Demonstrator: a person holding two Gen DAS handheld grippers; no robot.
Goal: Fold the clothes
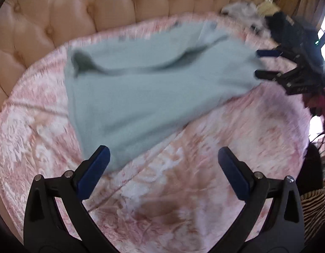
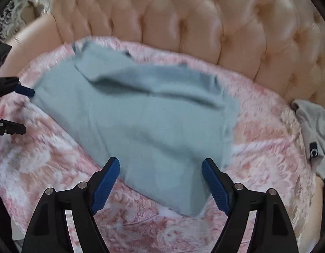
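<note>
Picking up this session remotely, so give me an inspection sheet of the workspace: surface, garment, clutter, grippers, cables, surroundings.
Surface: pink patterned blanket on the seat.
Job's things: light teal garment lying on it, part folded, a flap doubled across the top.
Clutter: grey garment at the far right edge; striped fabric near the left gripper.
Grippers: left gripper open, empty, one finger over the garment's corner; right gripper open above the garment's near edge, no grip.
Cables: nothing seen.
Surroundings: tufted peach backrest; dark items beyond, blurred.
</note>
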